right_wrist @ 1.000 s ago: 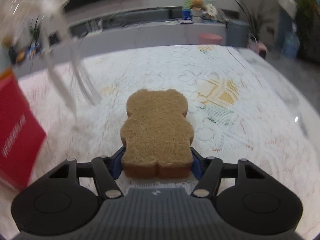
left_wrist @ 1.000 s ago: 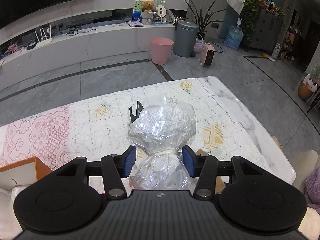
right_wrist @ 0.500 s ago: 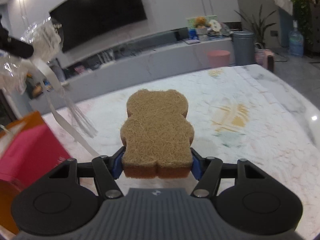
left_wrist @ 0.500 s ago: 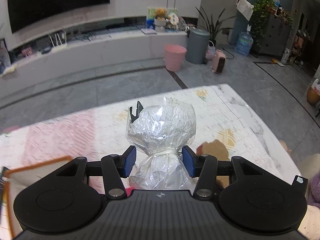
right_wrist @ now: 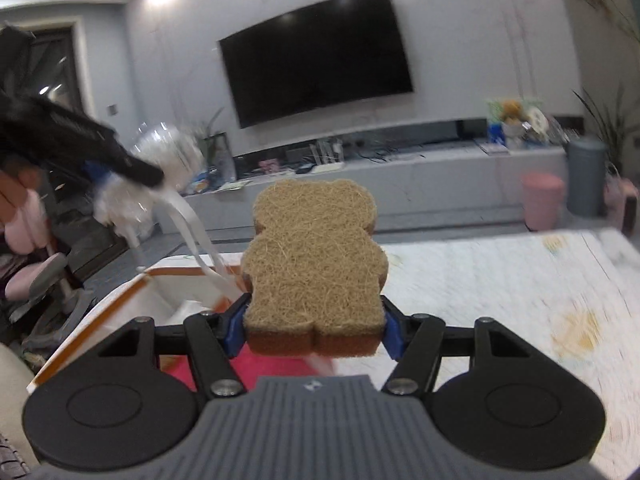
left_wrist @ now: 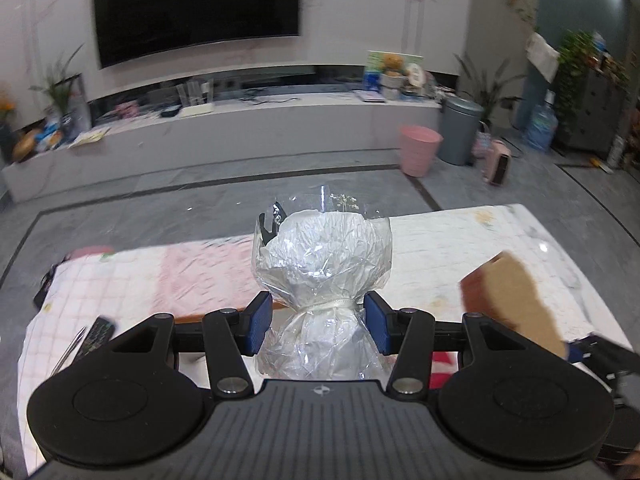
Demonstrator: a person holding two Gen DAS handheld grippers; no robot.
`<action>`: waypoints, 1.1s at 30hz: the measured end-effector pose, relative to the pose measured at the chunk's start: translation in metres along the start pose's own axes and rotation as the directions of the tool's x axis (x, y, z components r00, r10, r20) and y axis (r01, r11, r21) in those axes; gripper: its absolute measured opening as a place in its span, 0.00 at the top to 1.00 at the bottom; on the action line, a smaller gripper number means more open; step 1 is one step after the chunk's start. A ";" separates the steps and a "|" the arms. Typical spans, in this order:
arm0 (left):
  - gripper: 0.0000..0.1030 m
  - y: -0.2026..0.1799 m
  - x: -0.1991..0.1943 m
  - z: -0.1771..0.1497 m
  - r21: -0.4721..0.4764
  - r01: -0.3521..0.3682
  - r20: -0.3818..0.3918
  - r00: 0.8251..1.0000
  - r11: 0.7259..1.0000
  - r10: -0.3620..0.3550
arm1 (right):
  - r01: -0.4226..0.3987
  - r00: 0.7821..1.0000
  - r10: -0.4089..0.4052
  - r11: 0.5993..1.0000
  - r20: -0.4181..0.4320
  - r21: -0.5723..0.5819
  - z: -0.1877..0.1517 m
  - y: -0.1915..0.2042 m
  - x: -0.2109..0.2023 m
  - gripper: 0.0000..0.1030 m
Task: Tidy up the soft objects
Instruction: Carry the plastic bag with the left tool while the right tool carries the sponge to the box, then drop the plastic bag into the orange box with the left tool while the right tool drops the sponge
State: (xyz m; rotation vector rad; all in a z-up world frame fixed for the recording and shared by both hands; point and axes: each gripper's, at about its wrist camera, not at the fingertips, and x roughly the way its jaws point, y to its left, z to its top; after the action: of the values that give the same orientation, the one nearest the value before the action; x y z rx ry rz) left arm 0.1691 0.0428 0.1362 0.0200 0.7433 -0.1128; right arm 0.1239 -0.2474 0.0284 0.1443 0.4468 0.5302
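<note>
Left gripper [left_wrist: 318, 322] pinches the tied neck of the cellophane-wrapped bundle [left_wrist: 322, 256], blue pads pressed into the crinkled wrap, same grip as a second ago. Right gripper [right_wrist: 314, 330] clamps the bear-shaped sponge [right_wrist: 314, 256] by its lower edges, unchanged too. Both have lifted: a second ago the tablecloth filled each view, and now the TV [left_wrist: 196, 4] and the TV bench [left_wrist: 224, 128] show above it. The sponge has slid in at the lower right of the left view. Lower left of the right view, the orange-rimmed box [right_wrist: 120, 300] sits under the bundle's trailing ribbon [right_wrist: 196, 240]. Pink bin [left_wrist: 419, 150] beyond the table [left_wrist: 500, 248].
</note>
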 end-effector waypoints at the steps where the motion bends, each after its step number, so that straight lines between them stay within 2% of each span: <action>1: 0.45 0.013 0.001 -0.006 -0.021 0.002 0.000 1.000 1.000 -0.002 | -0.019 1.000 0.019 1.000 -0.001 -0.016 0.004 0.011 0.000 0.39; 5: 0.45 0.051 0.010 -0.025 -0.105 0.034 0.003 0.999 0.994 -0.034 | -0.092 0.995 0.090 0.993 -0.033 -0.079 0.019 0.060 0.013 0.39; 10: 0.45 0.088 0.026 -0.052 -0.146 0.024 -0.007 1.000 0.989 -0.025 | -0.121 0.989 0.106 0.979 -0.099 -0.164 0.027 0.118 0.050 0.39; 14: 0.45 0.106 0.035 -0.074 -0.154 0.029 -0.024 0.999 0.988 -0.033 | -0.103 0.985 0.070 0.971 -0.155 -0.216 0.026 0.153 0.084 0.39; 17: 0.45 0.107 0.042 -0.087 -0.112 0.005 -0.051 0.999 0.994 -0.011 | -0.075 0.982 0.025 0.962 -0.188 -0.262 0.022 0.174 0.107 0.39; 20: 0.45 0.112 0.046 -0.101 -0.085 -0.020 -0.083 0.996 0.996 0.013 | -0.050 0.974 -0.020 0.953 -0.226 -0.298 0.020 0.184 0.132 0.39; 24: 0.47 0.119 0.055 -0.115 -0.087 0.018 -0.153 0.988 0.996 -0.031 | -0.035 0.960 -0.058 0.945 -0.273 -0.324 0.018 0.189 0.161 0.39; 29: 0.47 0.119 0.056 -0.120 -0.090 0.009 -0.163 0.986 0.996 -0.024 | -0.056 0.931 -0.090 0.923 -0.355 -0.380 0.010 0.189 0.186 0.39; 33: 0.46 0.126 0.055 -0.119 -0.133 0.033 -0.160 0.986 0.991 -0.054 | -0.057 0.917 -0.105 0.920 -0.384 -0.388 0.011 0.185 0.201 0.39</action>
State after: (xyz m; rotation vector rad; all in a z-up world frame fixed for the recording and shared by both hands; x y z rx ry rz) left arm 0.1429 0.1702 0.0088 -0.1122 0.9137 -0.1057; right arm 0.1988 0.0147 0.0083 -0.3655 0.7301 0.6162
